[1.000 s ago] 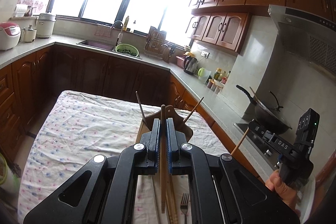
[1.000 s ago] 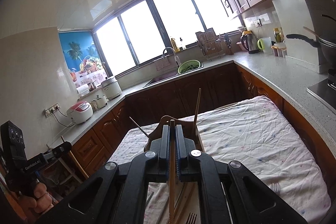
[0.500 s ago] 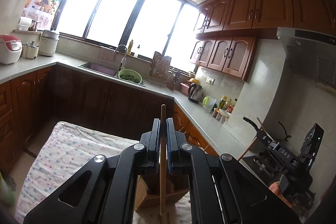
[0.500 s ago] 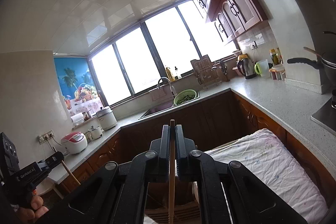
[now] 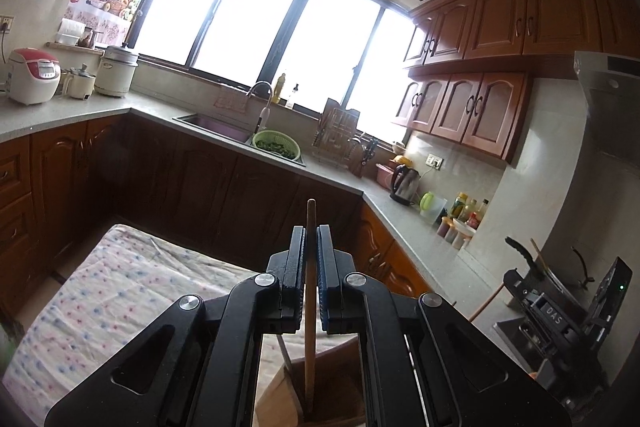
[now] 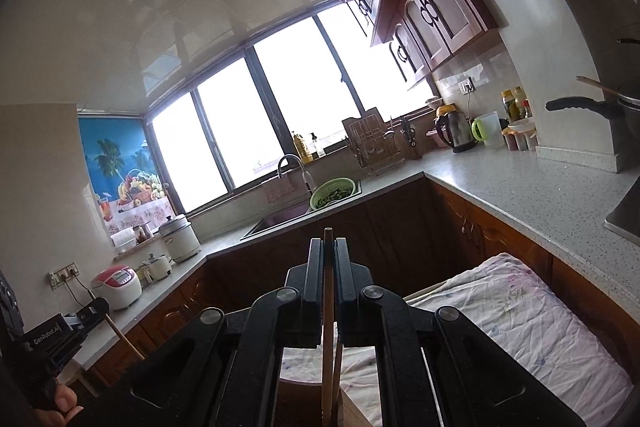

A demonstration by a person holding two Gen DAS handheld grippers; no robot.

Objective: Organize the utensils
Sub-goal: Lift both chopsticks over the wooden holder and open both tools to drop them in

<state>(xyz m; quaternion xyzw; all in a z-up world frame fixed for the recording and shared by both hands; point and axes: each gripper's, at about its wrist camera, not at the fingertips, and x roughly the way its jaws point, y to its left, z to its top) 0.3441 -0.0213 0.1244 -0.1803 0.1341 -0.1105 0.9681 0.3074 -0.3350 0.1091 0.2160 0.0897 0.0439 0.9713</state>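
Observation:
My left gripper (image 5: 311, 233) is shut on a brown wooden chopstick (image 5: 310, 307) that runs upright between the jaws, its lower end inside a wooden utensil holder (image 5: 280, 399) at the bottom of the view. My right gripper (image 6: 328, 245) is shut on a pale wooden chopstick (image 6: 328, 327), its lower end down by the same wooden holder (image 6: 352, 411). Each gripper shows in the other's view: the right gripper (image 5: 516, 287) at the far right, the left gripper (image 6: 96, 307) at the far left, each with its chopstick.
The holder stands on a table with a flowered cloth (image 5: 100, 291), which also shows in the right wrist view (image 6: 520, 319). Counters wrap around behind with a sink (image 5: 216, 125), a green colander (image 5: 277, 145), a kettle (image 5: 405, 183), rice cookers (image 5: 34, 75) and a wok (image 6: 592, 105).
Both grippers have tilted upward and dropped closer to the holder, each keeping its chopstick. The table and the fork have slid out of view; the chopsticks' lower ends now sit in the holder.

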